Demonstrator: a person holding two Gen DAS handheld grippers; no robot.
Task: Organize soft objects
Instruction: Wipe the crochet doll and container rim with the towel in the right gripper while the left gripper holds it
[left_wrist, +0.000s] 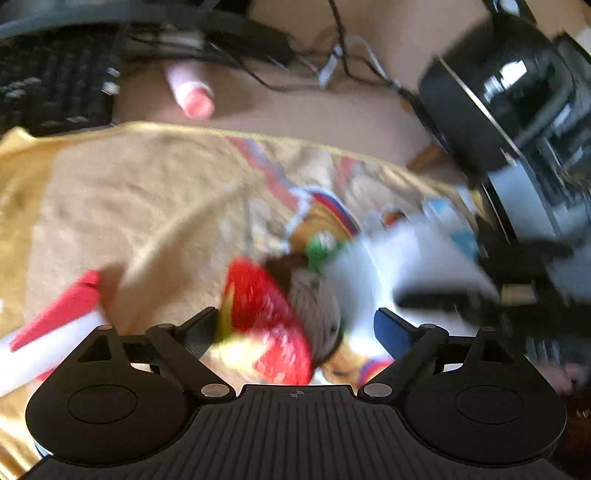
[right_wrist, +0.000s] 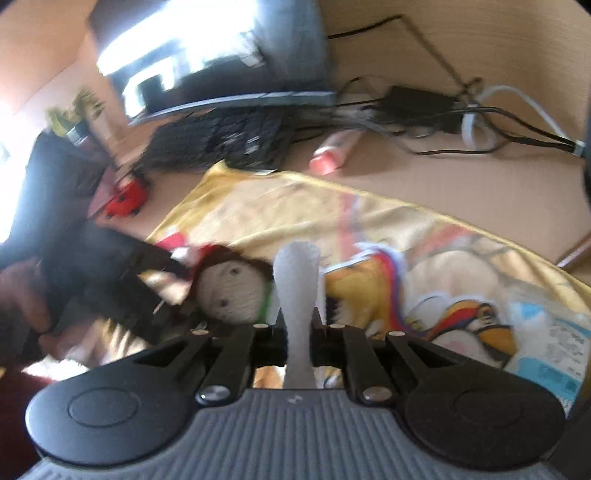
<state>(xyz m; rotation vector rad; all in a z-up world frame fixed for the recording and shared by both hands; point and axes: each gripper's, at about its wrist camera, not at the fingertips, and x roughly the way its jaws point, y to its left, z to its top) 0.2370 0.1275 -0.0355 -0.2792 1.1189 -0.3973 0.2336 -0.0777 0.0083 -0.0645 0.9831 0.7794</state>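
Knitted doll (right_wrist: 236, 291) in red hat, lying on yellow printed towel (right_wrist: 280, 206)

Home desk: keyboard (right_wrist: 221, 144), monitor (right_wrist: 221, 55), tangled cables (right_wrist: 443, 110); printed towel (right_wrist: 295, 206).
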